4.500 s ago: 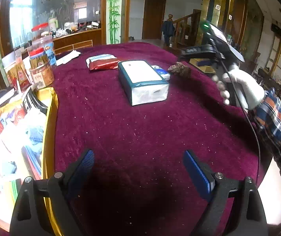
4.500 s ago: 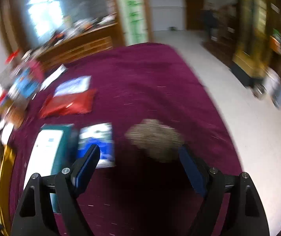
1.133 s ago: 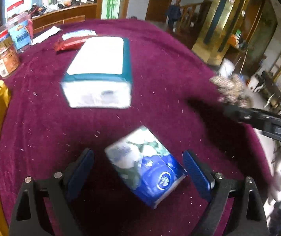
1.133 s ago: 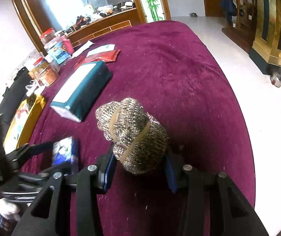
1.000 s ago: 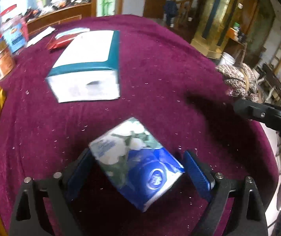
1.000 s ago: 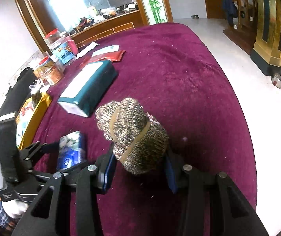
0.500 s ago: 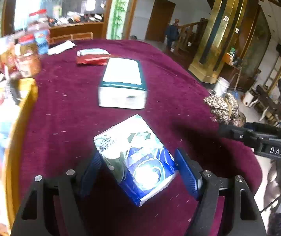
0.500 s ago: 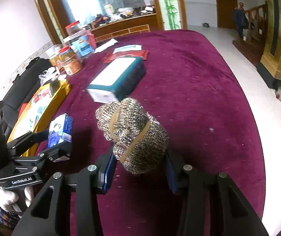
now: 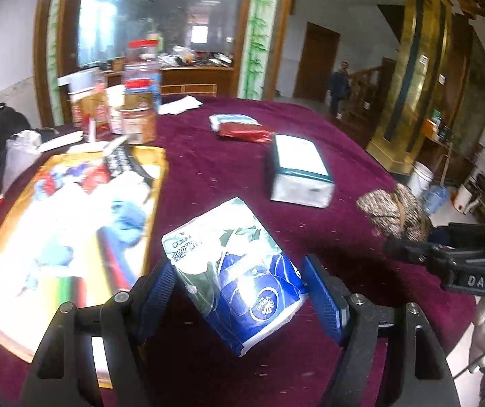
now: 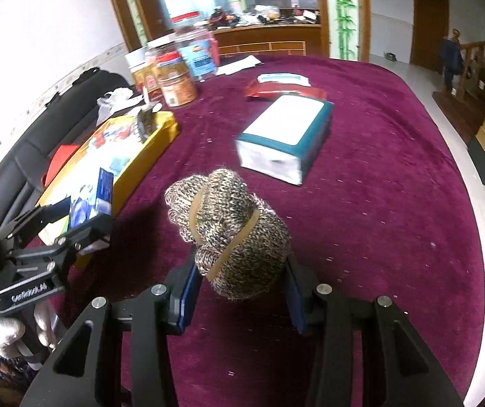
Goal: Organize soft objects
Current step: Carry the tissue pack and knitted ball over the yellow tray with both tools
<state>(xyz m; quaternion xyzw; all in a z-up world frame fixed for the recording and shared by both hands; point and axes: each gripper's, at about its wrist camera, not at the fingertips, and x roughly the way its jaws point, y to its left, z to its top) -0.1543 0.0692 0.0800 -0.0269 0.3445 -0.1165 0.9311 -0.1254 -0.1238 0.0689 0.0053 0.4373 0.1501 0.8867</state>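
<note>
L gripper holds a blue-and-white tissue pack above the tabletop; jaws stand fairly wide, blue pads pressed on the pack's two sides. Pack sits tilted, white leafy end pointing up and away, blue logo end nearest the camera. It hangs just right of the yellow tray, which is full of mixed stuff, too washed out to name item by item.

R gripper holds a brown-grey knit bundle w/ a tan rubber band round it; jaws partway closed, pads squeezing the lower part of the bundle, most of it sticking up past the pads. Bundle is off the cloth, over the near middle of the tabletop. In the L wrist view it shows at far right, beside the black frame of the R gripper.

Tabletop is covered in dark red velvety cloth. Beyond both held things lies a teal-and-white tissue box, flat, white face up, apart from everything else. Further back: a red packet w/ a white-and-blue pack lying on its far edge. Back left corner: cluster of jars w/ red lids. A gloved hand grips the L gripper's handle at the lower left of the R wrist view. A person stands by the stairs far back.
</note>
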